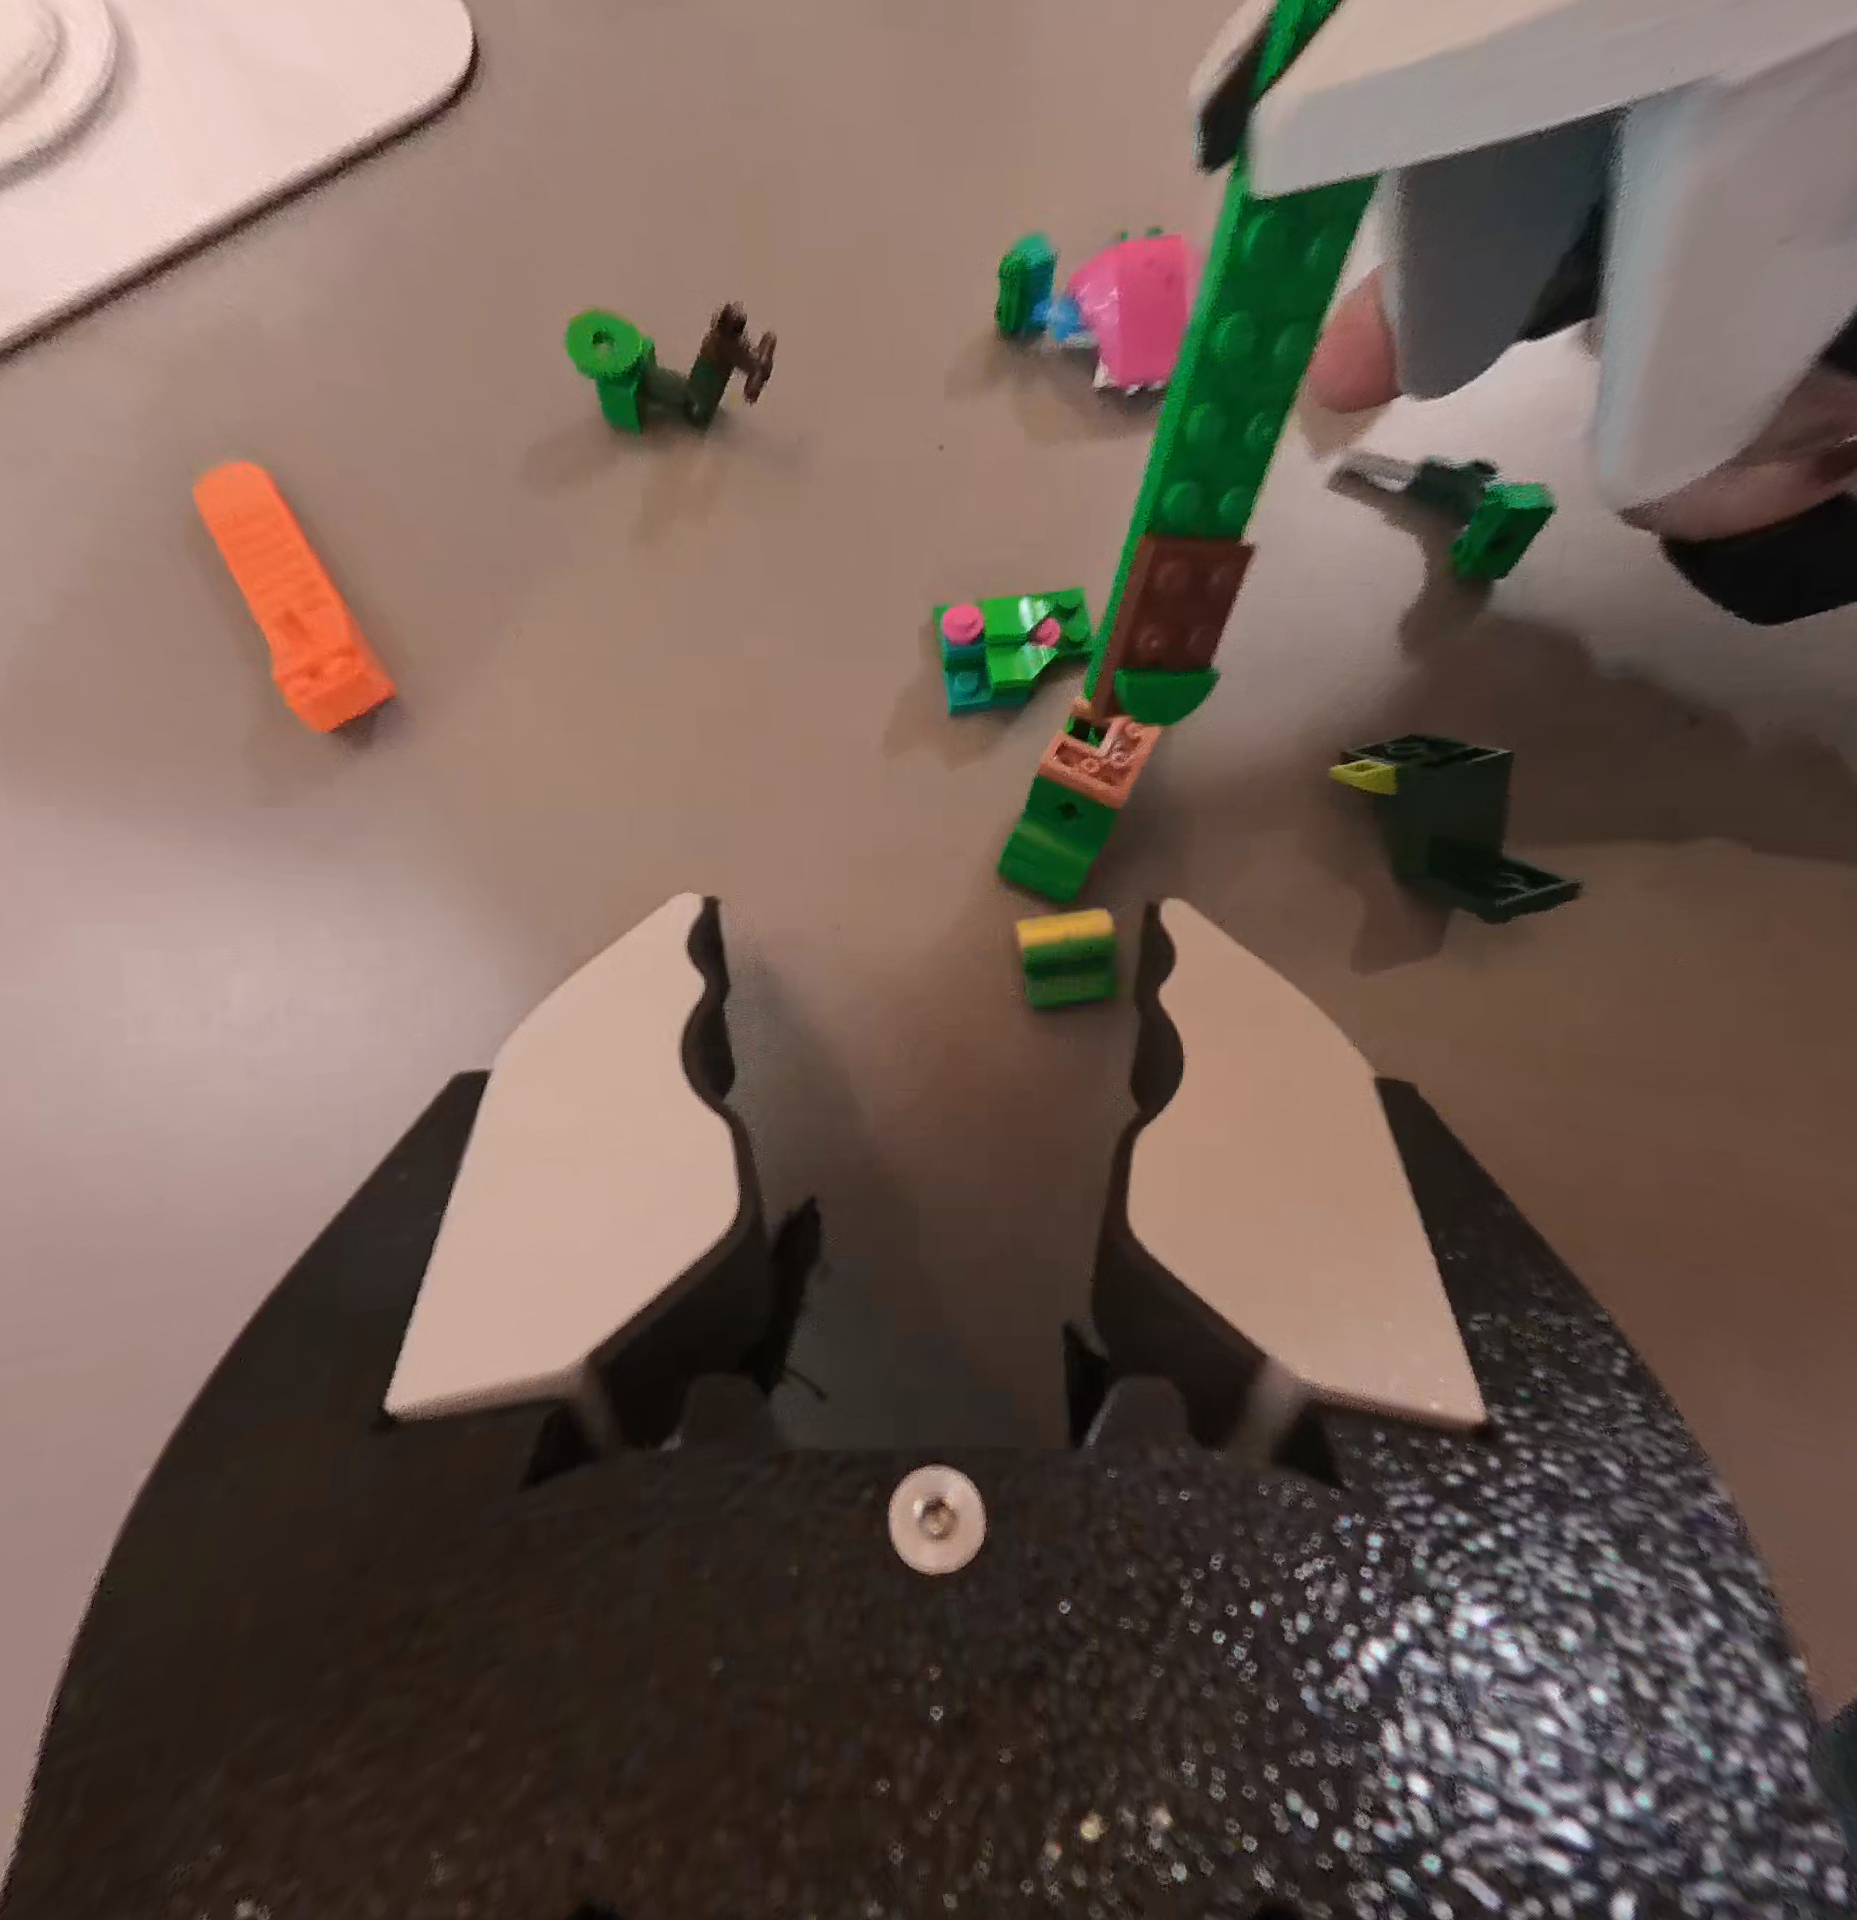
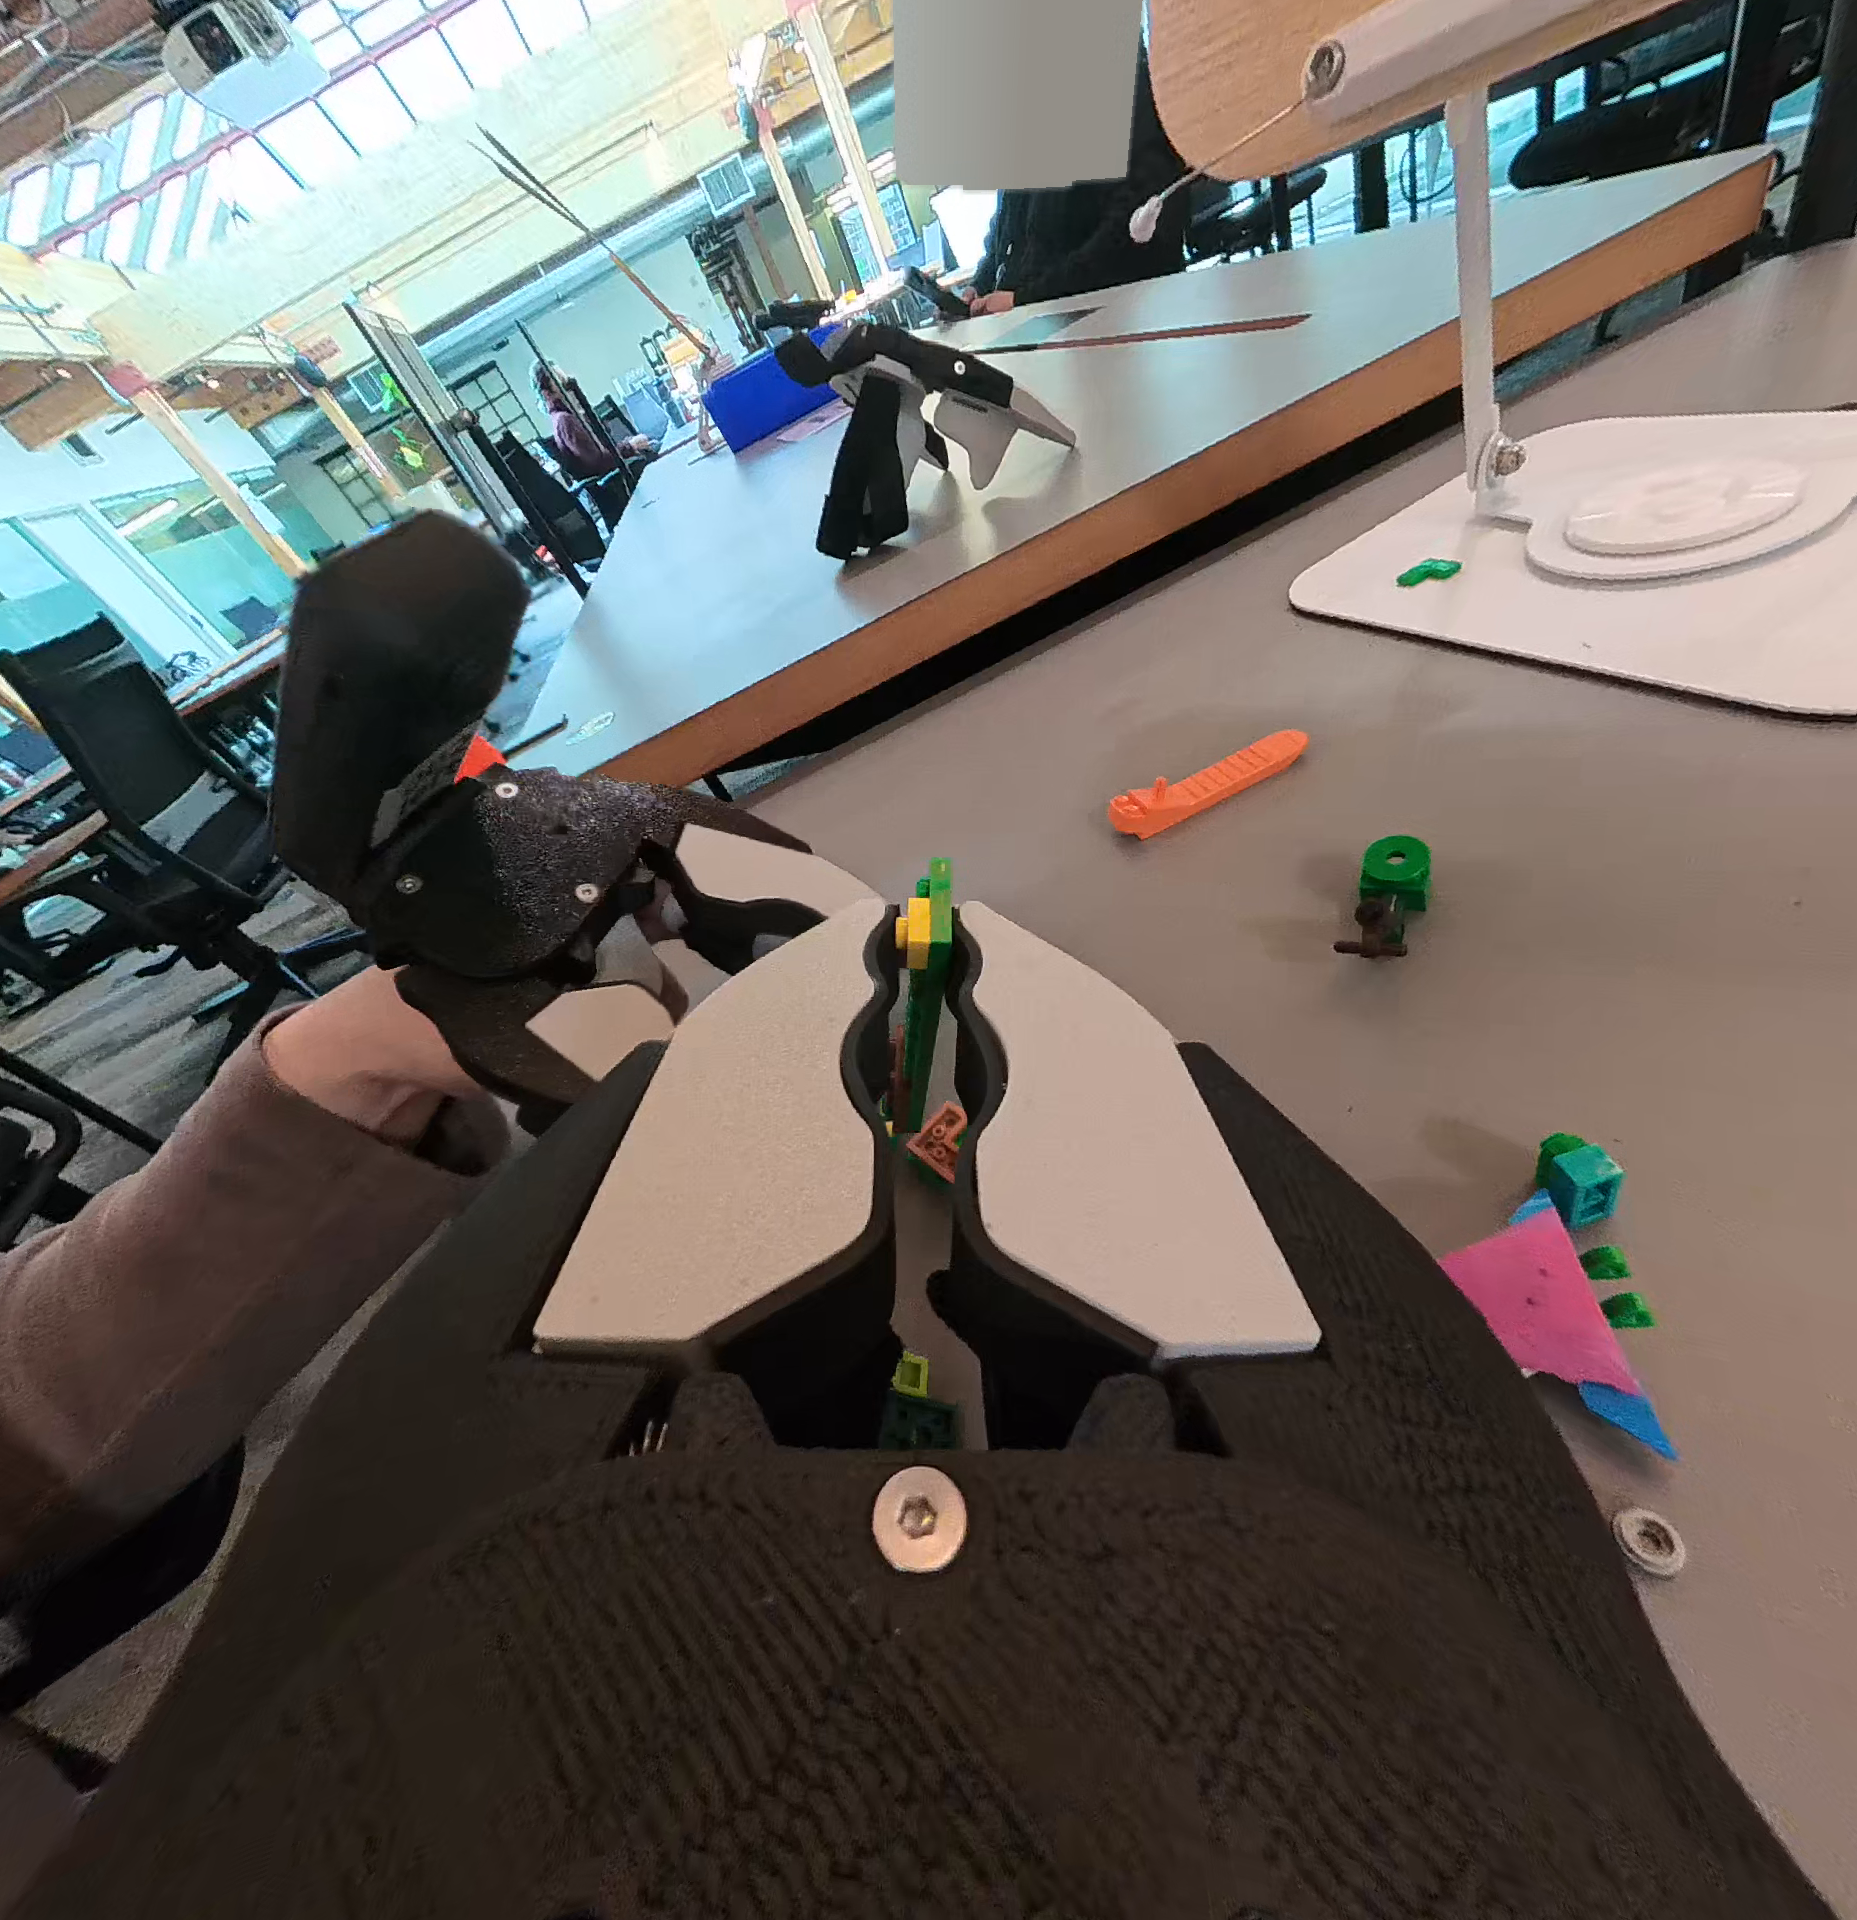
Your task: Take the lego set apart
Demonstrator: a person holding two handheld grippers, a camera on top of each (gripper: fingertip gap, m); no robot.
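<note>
My right gripper [image 2: 924,920] is shut on a long green lego plate [image 2: 932,987], held edge-on between its pads. In the left wrist view this plate [image 1: 1246,343] slants down from the right gripper [image 1: 1241,114] at the top right. It carries a brown plate [image 1: 1178,603], a salmon piece [image 1: 1100,758] and a green slope [image 1: 1059,842] at its low end near the table. My left gripper [image 1: 934,925] is open and empty, just short of that low end. A small yellow-green piece [image 1: 1064,956] lies by its right fingertip.
Loose pieces lie on the grey table: an orange brick separator [image 1: 285,597], a green piece with a brown stick [image 1: 643,364], a pink and teal piece [image 1: 1121,301], a green flower cluster [image 1: 1007,644], a dark green block [image 1: 1443,821]. A white lamp base [image 2: 1630,582] stands at the back. The gap from one gripper's tips to the other's is roughly 10 cm. The dark green block [image 1: 1443,821] lies around 6 cm away from my left fingertips.
</note>
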